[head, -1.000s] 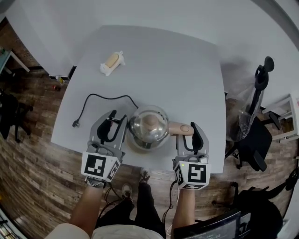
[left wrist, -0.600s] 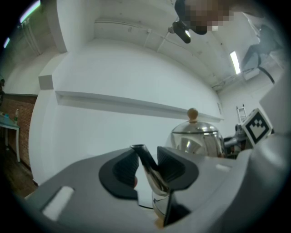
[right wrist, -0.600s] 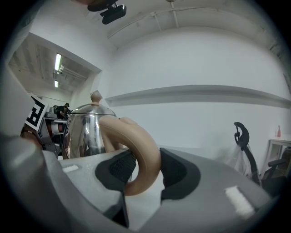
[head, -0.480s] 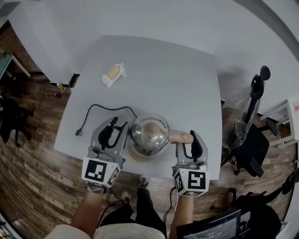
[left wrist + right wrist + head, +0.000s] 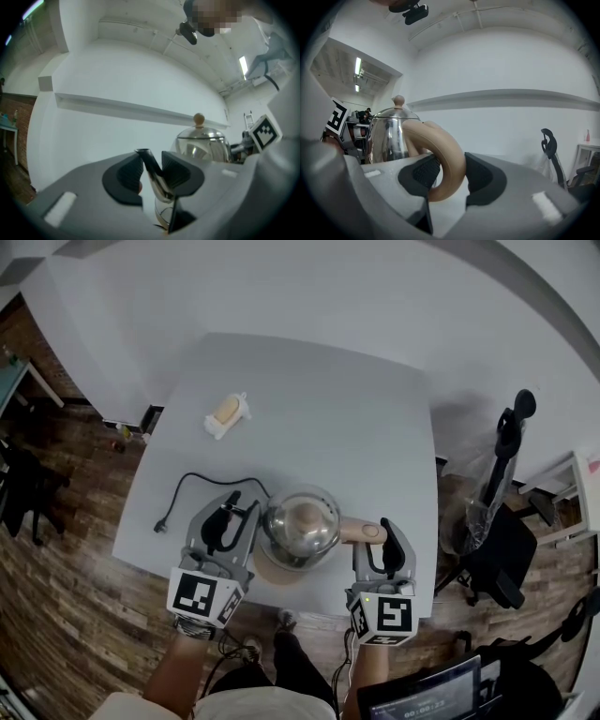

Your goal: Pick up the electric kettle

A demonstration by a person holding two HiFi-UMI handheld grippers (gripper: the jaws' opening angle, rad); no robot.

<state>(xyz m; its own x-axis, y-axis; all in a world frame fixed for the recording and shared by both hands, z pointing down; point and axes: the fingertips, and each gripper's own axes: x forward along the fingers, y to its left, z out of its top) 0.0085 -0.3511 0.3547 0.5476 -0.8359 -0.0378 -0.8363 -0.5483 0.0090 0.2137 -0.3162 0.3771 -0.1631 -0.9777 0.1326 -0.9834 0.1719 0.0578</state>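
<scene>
The steel electric kettle [image 5: 302, 524] with a beige knob hangs just above its tan round base [image 5: 269, 570] at the table's near edge. My left gripper [image 5: 240, 514] is shut on the kettle's thin spout [image 5: 153, 172]; its jaws have just closed a little further on it. The spout stands between the dark pads [image 5: 177, 169]. My right gripper [image 5: 377, 534] is shut on the beige loop handle [image 5: 446, 161], which fills the gap between its pads [image 5: 423, 172]. The kettle body [image 5: 388, 136] stays upright between both grippers.
A black cord [image 5: 211, 477] with its plug [image 5: 160, 527] runs from the base across the grey table [image 5: 328, 399]. A small white and beige object [image 5: 228, 412] lies at the far left. An office chair [image 5: 502, 549] stands right of the table, on a wood floor.
Both grippers and the kettle have risen together. The tan base, covered by the kettle a second ago, now shows below it.
</scene>
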